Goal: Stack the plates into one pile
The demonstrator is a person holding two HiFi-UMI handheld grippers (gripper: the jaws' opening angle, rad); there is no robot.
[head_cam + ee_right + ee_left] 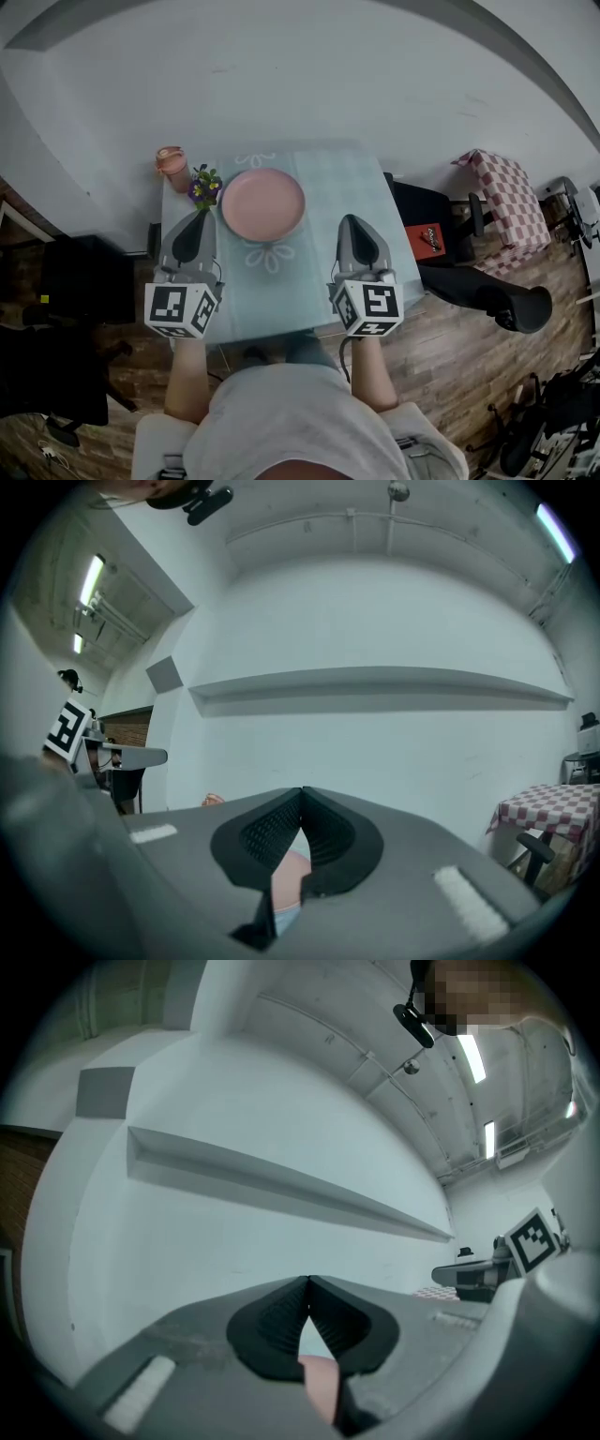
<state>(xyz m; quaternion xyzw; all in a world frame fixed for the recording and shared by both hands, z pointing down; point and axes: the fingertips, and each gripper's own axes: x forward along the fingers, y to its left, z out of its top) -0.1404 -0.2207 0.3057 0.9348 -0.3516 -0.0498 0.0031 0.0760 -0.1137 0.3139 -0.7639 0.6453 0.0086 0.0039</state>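
Note:
A pink plate (263, 203) lies on the small table (352, 192) with the pale blue cloth, toward its far middle; whether more plates lie under it I cannot tell. My left gripper (201, 215) hovers over the table's left side, just left of the plate, shut and empty. My right gripper (350, 221) hovers at the plate's right, also shut with nothing held. In the left gripper view the jaws (307, 1283) meet at their tips, a sliver of the pink plate (322, 1382) showing below. The right gripper view shows jaws (301, 791) closed, the pink plate (292, 866) beneath.
A pink cup (172, 161) and a small pot of flowers (204, 186) stand at the table's far left corner. A black chair (441, 246) and a red-checked table (511, 199) are to the right. A white wall (309, 75) rises behind the table.

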